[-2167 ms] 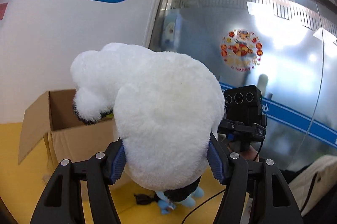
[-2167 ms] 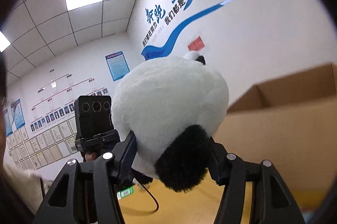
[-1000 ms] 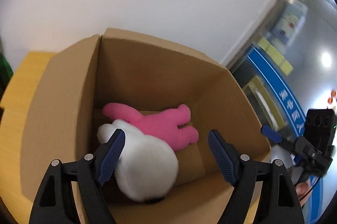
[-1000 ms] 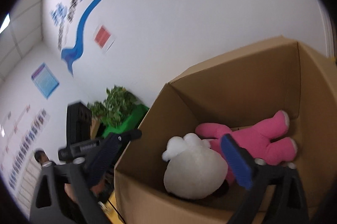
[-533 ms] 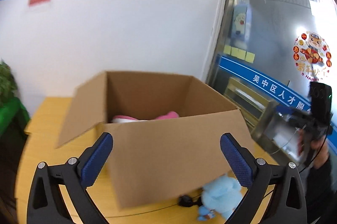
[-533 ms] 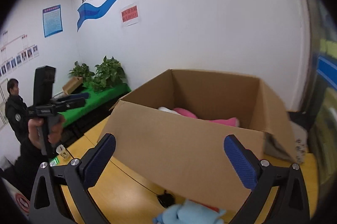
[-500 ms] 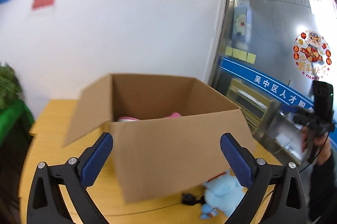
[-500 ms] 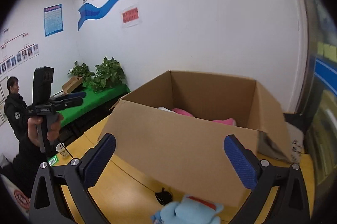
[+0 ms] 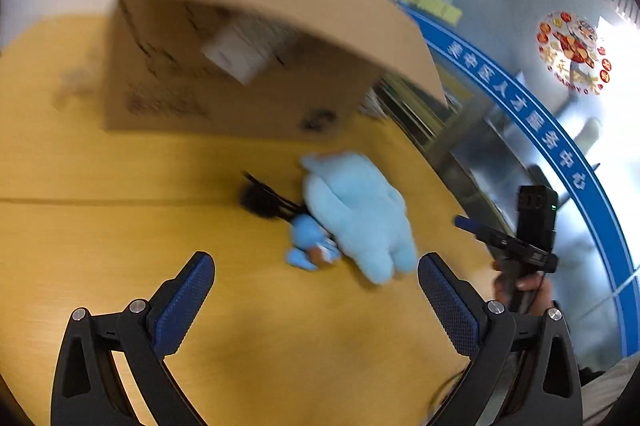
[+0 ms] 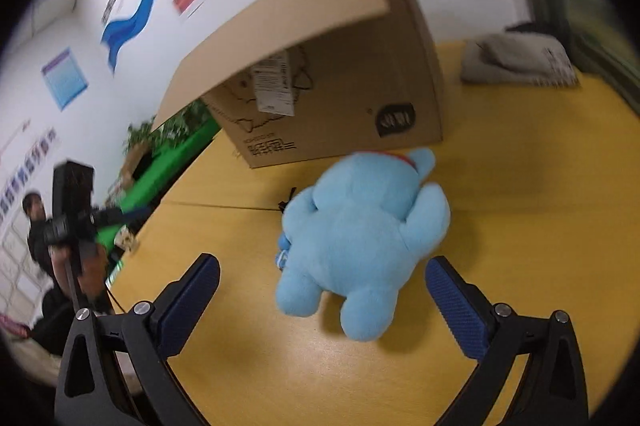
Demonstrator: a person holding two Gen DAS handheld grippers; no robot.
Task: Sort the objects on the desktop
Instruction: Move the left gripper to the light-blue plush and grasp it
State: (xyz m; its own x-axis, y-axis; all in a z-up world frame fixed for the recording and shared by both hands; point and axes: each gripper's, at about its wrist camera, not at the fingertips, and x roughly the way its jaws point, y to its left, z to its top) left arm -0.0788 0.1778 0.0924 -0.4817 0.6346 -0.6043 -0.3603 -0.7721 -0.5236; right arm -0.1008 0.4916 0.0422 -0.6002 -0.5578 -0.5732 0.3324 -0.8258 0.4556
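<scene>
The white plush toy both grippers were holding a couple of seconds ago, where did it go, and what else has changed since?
Both grippers let the white plush go into the cardboard box, then pulled back and tipped down. The left gripper and right gripper now hang open over the blue plush toy on the yellow table. The box and blue toy have stayed put.

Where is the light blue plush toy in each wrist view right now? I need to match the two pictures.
Left wrist view: the light blue plush toy lies on the yellow table, right of centre, ahead of the open left gripper.
Right wrist view: the plush fills the centre, just ahead of the open right gripper.
Shared landmark: the cardboard box stands behind the plush in both.
</scene>
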